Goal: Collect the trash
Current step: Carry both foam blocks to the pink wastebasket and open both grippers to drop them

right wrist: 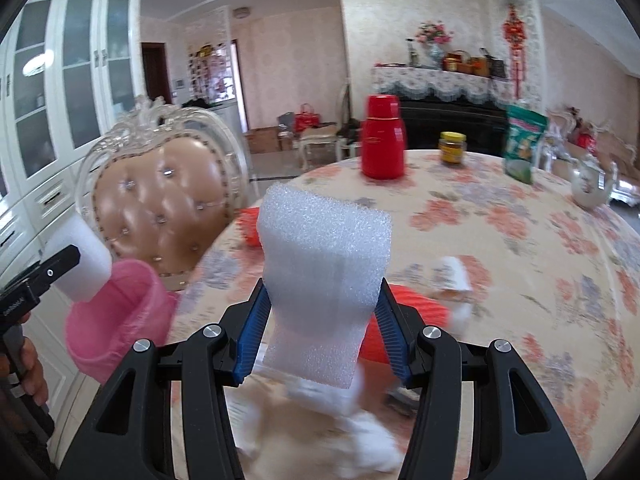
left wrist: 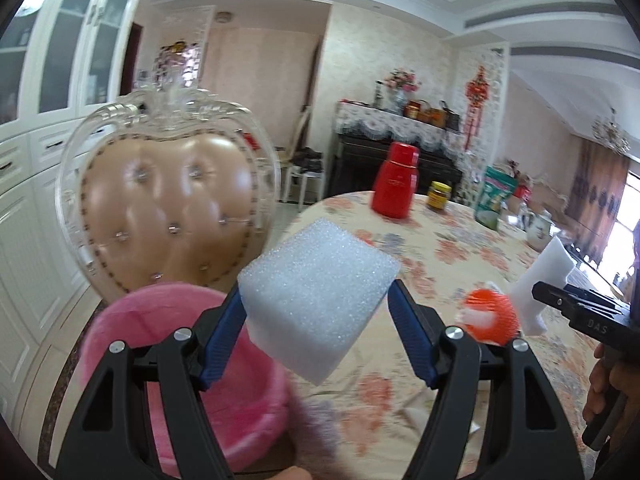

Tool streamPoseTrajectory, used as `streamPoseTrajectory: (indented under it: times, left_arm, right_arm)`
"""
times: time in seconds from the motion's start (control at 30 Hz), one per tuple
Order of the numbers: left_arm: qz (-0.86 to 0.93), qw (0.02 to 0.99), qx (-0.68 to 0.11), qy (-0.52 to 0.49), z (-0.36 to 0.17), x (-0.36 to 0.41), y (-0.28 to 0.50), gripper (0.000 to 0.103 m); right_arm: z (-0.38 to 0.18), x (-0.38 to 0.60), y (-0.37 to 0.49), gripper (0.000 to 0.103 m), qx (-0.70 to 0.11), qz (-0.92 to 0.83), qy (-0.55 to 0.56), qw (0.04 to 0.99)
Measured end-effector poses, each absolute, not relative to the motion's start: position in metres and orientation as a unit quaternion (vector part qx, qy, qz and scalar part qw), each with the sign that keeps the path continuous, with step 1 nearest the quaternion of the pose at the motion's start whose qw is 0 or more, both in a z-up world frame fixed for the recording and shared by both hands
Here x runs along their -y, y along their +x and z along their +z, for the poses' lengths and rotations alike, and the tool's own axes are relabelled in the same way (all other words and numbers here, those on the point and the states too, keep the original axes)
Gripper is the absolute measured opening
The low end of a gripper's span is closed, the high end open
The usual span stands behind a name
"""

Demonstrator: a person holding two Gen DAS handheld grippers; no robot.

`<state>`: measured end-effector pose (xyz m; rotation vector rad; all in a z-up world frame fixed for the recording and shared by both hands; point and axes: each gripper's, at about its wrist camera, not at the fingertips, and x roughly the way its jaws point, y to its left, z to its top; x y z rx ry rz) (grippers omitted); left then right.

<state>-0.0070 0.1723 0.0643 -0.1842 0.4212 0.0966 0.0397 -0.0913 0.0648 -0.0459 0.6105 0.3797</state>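
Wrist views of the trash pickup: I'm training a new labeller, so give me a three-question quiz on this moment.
1. True or false: both grippers are shut on white foam.
2. What colour is the bin beside the table?
3. Which stands nearest the red flask? A teapot, B jar, C green bag.

Key:
1. True: the left gripper holds a foam block, the right gripper a foam piece.
2. Pink.
3. B, the jar.
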Motion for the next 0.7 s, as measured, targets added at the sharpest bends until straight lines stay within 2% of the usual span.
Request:
streamPoseTrajectory:
  times: [0.4,0.7]
  left_arm:
    - [0.115,0.962,-0.217,-0.119,0.055,-0.262,-0.041,0.07]
    - [0.145,0.957,-0.218,-0.127,0.051,-0.301,-0.065,0.07]
  right_arm:
    - [0.063,-0.039,0.033,0.05,-0.313,0.295,-0.041,0.902]
    - [0.047,-0.121,0.023,0.05,-0.329,0.356,-0.062,0.872]
